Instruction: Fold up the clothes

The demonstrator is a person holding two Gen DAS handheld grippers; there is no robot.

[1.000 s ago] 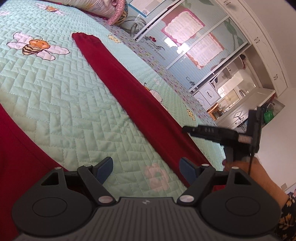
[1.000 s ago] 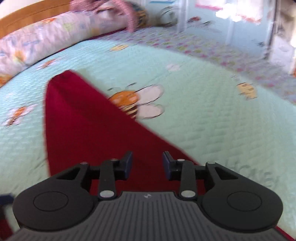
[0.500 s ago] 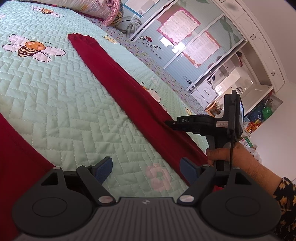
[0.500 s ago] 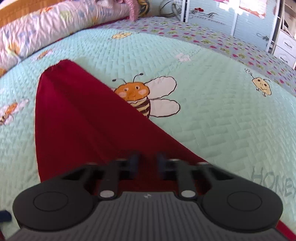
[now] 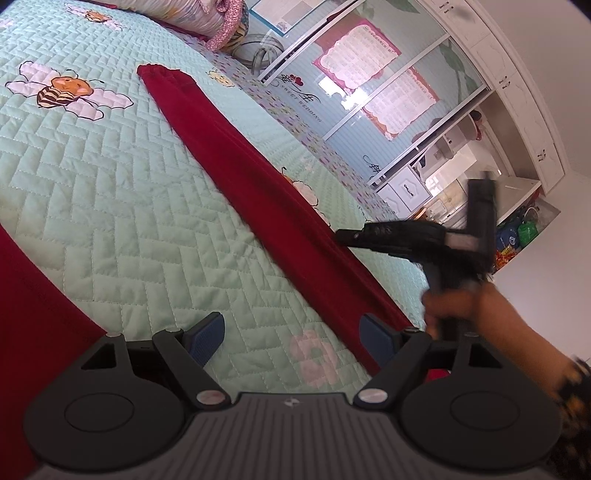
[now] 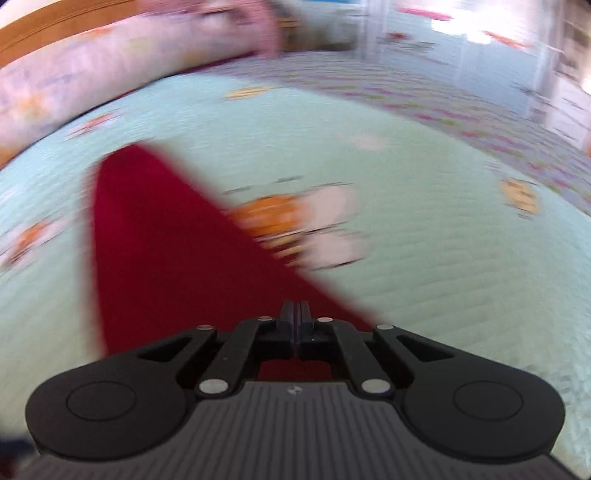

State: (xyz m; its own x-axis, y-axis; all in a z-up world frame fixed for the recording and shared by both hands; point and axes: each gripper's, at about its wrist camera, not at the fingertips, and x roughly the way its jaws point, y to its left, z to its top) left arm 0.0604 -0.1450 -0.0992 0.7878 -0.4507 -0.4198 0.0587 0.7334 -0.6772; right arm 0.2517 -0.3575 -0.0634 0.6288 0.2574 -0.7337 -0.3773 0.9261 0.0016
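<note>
Left wrist view first: we see the left gripper (image 5: 291, 332) with its jaws spread wide, blue pads well apart and nothing between them, only the mint quilted bedspread (image 5: 110, 192) below. A long red trouser leg (image 5: 236, 173) runs diagonally across the bed, its cuff end at the far upper left near a bee print (image 5: 70, 92), the near end passing just beside the right-hand pad. Another stretch of red cloth (image 5: 33, 314) fills the lower left edge of the same view; we cannot tell how it joins the leg. The right gripper (image 5: 341, 233) shows side-on at mid right, blurred, held by a hand (image 5: 461, 302) with a patterned sleeve (image 5: 576, 398) at the frame edge; its tip sits over the right edge of the red leg, and we cannot tell from here whether it touches. Pillows (image 5: 207, 14) lie at the far end of the bed, and a glass-door cupboard (image 5: 369, 74) stands beyond. Right wrist view, heavily motion-blurred: the right gripper (image 6: 294, 314) has its jaws fully together, pads pressed flat against each other, over the red leg (image 6: 166, 258) close to its right edge; we cannot tell whether any cloth is pinched between them. The leg narrows away to the upper left, with a blurred bee print (image 6: 295, 225) just right of it on the bedspread (image 6: 443, 258) and the pillows (image 6: 110, 62) across the top.
</note>
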